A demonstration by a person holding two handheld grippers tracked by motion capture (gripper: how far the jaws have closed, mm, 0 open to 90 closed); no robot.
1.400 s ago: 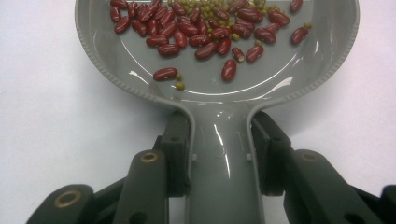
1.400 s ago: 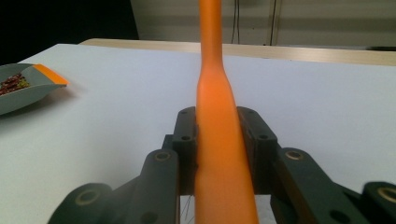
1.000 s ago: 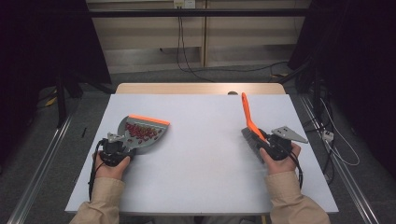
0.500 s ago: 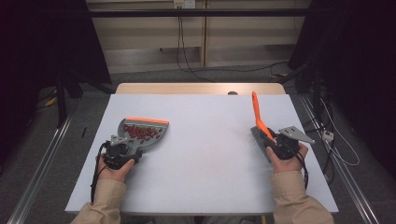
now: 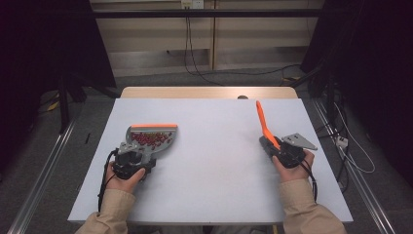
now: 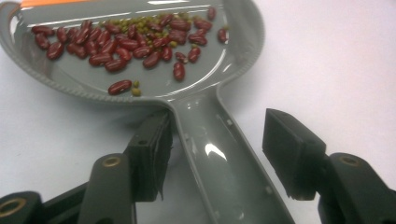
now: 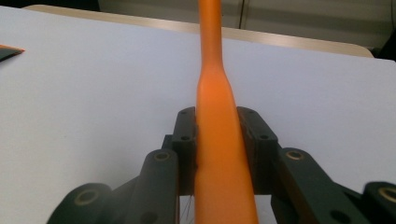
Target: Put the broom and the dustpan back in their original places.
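A grey dustpan [image 5: 151,136] with an orange front lip lies on the white table, holding several red beans and small green ones [image 6: 140,46]. My left gripper [image 5: 134,158] sits at its handle [image 6: 233,186]. The jaws have just been opening and now stand on either side of the handle; the right pad [image 6: 289,149] is clearly off it. My left gripper [image 6: 219,149] is open. My right gripper [image 5: 273,147] is shut on a long orange handle [image 5: 263,119] that points up and away. The pads press both sides of the orange handle [image 7: 212,84] in the right gripper [image 7: 219,135].
The white table [image 5: 219,170] has bare surface between the two hands. A wooden strip [image 5: 209,92] runs along its far edge. Cables lie on the floor beyond and to the right. Dark frames stand at both sides.
The orange handle leaned slightly to the right and came back a little. The dustpan has stayed where it was, with the left hand still at its handle.
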